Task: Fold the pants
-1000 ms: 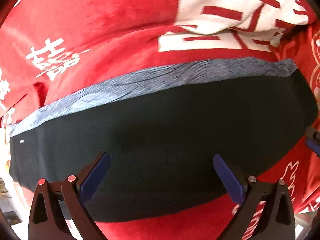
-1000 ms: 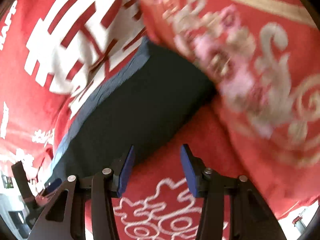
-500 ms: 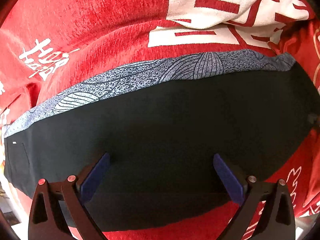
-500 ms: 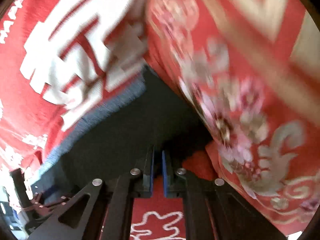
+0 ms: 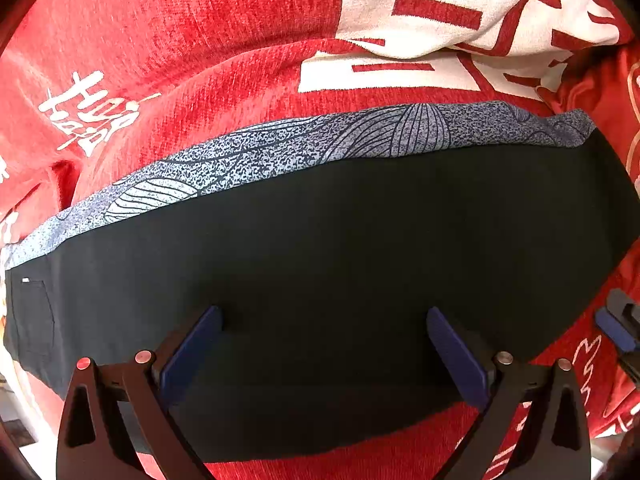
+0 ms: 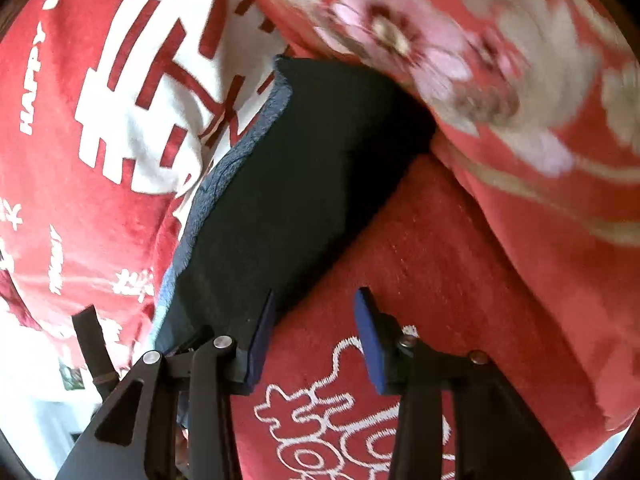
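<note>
The dark pants (image 5: 340, 248) lie flat and folded lengthwise on a red blanket, with a blue-grey patterned strip (image 5: 320, 140) showing along their far edge. My left gripper (image 5: 324, 344) is open wide, low over the near middle of the pants, holding nothing. In the right wrist view the pants (image 6: 288, 184) run away to the upper right. My right gripper (image 6: 314, 334) is open at their near right edge, its left finger (image 6: 260, 340) over the dark cloth, its right one over the blanket. It also shows at the right edge of the left wrist view (image 5: 618, 328).
The red blanket (image 5: 200, 40) with white lettering covers the surface. A red flowered quilt or pillow (image 6: 500, 80) is bunched against the pants' far end. A pale floor shows past the edge at the lower left (image 6: 44, 408).
My right gripper, shut half a second ago at the pants' end, has opened and drawn back to the pants' near right edge. The left gripper stayed open and barely moved.
</note>
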`<action>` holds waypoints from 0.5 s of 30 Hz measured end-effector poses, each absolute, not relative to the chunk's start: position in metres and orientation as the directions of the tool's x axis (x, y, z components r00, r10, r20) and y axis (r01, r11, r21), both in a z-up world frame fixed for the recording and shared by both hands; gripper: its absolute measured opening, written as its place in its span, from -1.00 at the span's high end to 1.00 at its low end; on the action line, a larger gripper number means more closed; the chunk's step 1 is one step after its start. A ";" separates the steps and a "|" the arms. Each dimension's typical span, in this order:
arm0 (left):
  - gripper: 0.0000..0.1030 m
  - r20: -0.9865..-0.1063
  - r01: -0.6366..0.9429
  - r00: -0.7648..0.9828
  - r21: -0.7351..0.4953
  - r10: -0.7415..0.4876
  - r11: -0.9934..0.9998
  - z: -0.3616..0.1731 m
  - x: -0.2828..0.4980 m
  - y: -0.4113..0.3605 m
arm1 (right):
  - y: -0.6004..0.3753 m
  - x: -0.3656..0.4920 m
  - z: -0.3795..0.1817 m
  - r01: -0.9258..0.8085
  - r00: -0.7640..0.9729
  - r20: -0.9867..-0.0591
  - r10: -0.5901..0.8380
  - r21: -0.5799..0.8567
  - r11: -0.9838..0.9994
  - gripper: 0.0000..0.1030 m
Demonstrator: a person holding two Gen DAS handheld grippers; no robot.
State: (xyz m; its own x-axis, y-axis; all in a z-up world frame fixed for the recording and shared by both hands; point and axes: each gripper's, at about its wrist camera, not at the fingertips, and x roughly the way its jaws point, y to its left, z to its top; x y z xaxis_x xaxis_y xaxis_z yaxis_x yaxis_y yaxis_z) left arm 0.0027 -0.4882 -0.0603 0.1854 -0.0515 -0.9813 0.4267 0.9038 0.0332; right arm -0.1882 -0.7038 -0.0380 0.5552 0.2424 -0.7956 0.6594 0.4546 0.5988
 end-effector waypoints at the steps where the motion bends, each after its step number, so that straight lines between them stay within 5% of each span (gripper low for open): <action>1: -1.00 -0.981 0.427 0.187 0.032 -0.053 0.904 -0.060 0.002 -0.488 | -0.703 -0.191 -0.038 0.654 0.571 -0.787 0.235 0.609 0.449 0.14; 13: -1.00 -0.975 0.444 0.207 0.023 -0.078 0.896 -0.057 -0.003 -0.488 | -0.724 -0.152 -0.055 0.608 0.698 -0.710 0.097 0.659 0.443 0.04; 14: -1.00 -0.976 0.442 0.203 0.025 -0.073 0.897 -0.055 -0.001 -0.487 | -0.726 -0.149 -0.054 0.625 0.685 -0.720 0.112 0.660 0.417 0.11; 15: -0.84 -0.973 0.429 0.219 0.033 -0.068 0.903 -0.049 0.000 -0.486 | -0.727 -0.147 -0.053 0.629 0.680 -0.722 0.128 0.664 0.404 0.45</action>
State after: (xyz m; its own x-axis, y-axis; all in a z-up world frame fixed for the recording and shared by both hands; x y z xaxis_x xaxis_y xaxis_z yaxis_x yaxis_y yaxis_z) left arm -0.0001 -0.4857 -0.0491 0.2185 -0.0685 -0.9734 0.4290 0.9027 0.0328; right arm -0.1475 -0.7273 -0.0527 0.6800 0.1285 -0.7219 0.6289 0.4040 0.6643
